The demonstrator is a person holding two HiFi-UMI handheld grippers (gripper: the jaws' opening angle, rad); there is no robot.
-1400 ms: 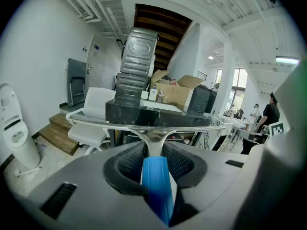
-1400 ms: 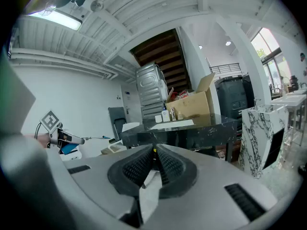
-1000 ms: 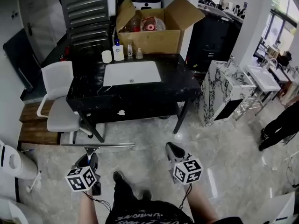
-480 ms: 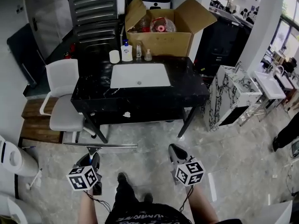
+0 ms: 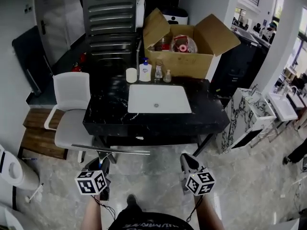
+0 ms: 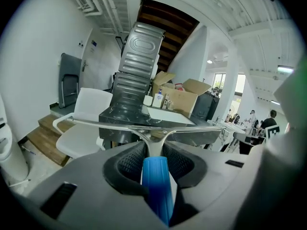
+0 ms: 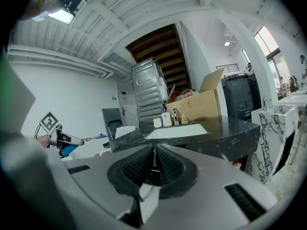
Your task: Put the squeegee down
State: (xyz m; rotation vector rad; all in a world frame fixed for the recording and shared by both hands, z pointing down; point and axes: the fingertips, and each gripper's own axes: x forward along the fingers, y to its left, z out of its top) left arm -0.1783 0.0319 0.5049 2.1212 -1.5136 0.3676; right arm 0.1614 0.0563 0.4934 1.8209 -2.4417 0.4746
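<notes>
With the black desk directly ahead, the approach step appears in hand: the left gripper is clamped on the squeegee, held in the air short of the desk, the right gripper is closed and empty, and the next move calls for laying the squeegee on the desk and releasing.

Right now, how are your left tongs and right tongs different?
The left tongs are clamped on the squeegee by its blue handle; the right tongs hold nothing. The left tongs' pads stand apart around that handle; the right tongs' pads are pressed together. Both point toward the black table.
</notes>
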